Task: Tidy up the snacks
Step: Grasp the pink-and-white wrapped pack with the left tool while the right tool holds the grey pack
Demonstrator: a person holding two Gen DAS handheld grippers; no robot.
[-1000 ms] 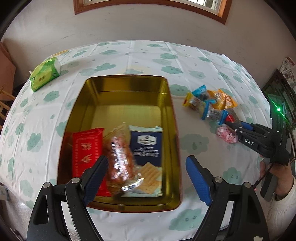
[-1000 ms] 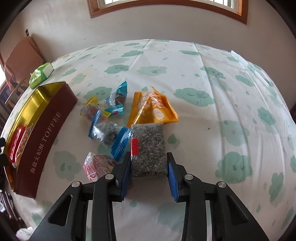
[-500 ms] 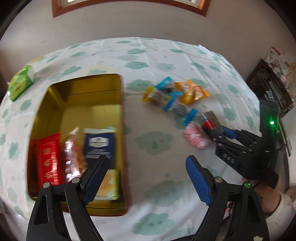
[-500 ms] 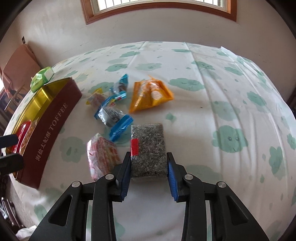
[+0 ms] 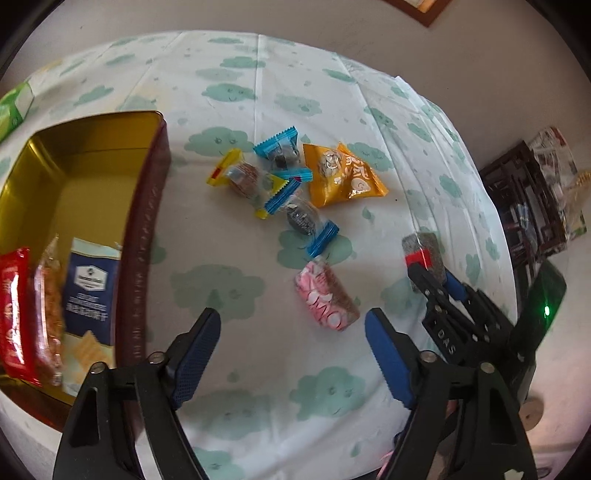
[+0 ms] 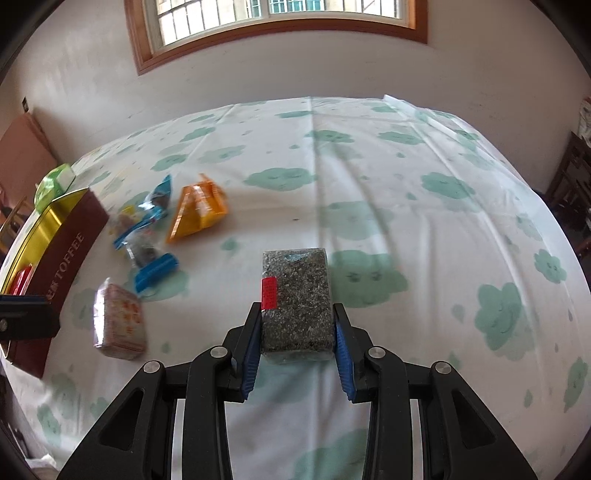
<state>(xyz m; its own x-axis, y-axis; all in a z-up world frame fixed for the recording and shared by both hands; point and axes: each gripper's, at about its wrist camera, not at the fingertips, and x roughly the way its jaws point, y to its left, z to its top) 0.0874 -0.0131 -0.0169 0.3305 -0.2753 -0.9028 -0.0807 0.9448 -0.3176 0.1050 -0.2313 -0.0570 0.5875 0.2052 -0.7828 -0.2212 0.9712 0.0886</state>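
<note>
Both pads [image 6: 255,343] of the right gripper [image 6: 295,345] pinched the grey snack block [image 6: 295,295] by its long sides; it looked stiff and light. Left gripper [image 5: 291,354] jaws stood apart, just closing a little, empty.

Plain pale wall [image 6: 332,62] ahead of me, scuffed in places. Wood-framed window [image 6: 280,14] set high in it, barred panes, daylight coming through. The counter [image 6: 424,229] wears a white cloth printed with green clouds, creased down the middle. Dark wooden shelf unit [image 5: 524,206] off to my right, printed papers [image 5: 554,155] stacked on it. Brown board [image 6: 22,147] leaning at the far left.
</note>
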